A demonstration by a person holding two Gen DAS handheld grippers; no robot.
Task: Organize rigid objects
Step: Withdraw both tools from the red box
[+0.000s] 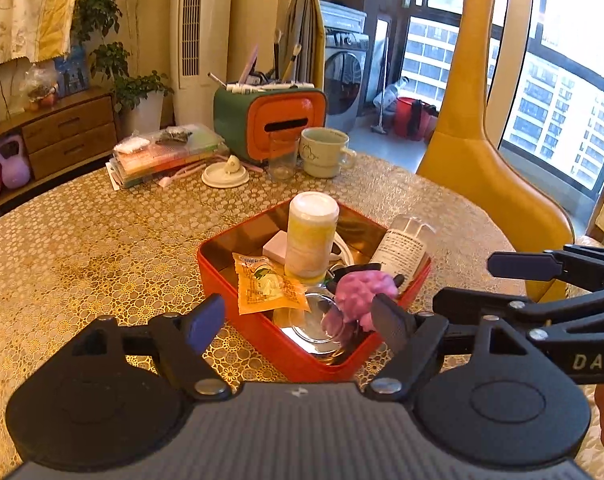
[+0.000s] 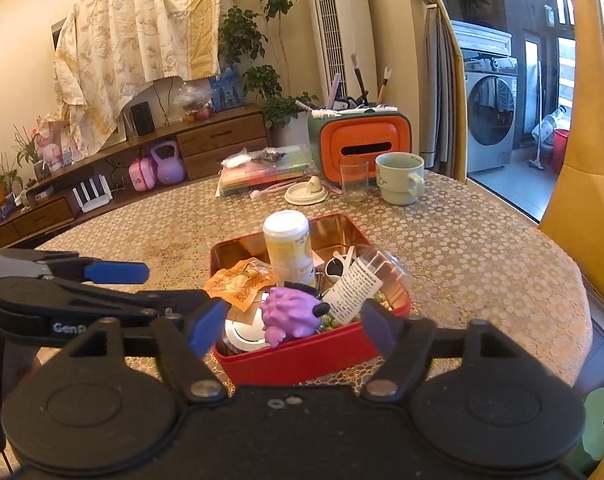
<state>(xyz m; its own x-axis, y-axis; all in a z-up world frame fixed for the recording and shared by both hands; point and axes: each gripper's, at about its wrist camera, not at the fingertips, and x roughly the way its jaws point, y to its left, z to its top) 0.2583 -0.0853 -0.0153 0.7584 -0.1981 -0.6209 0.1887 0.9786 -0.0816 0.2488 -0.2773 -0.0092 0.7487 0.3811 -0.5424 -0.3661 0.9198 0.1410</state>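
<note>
the red tin [image 1: 237,300] sits on my side of the round table [image 1: 81,240] with its gold patterned cloth, and it's packed: an upright white-capped bottle with a yellow label [image 1: 310,236], a clear bottle lying tilted against the right wall with small black print i can't read [image 1: 402,250], an orange snack packet [image 1: 267,288] whose writing is too small to read, and a purple knobbly toy [image 1: 364,292] on top near the front. my left gripper [image 1: 302,320] hangs over the near rim, fingers spread, nothing between them. my right gripper [image 2: 291,328] is likewise spread wide and empty. i read "das" on the right tool's arm and "genr" on the left one. beyond the tin stand a pale green mug [image 2: 400,178], a clear glass [image 2: 354,180] and an orange-fronted green box [image 2: 362,140].
</note>
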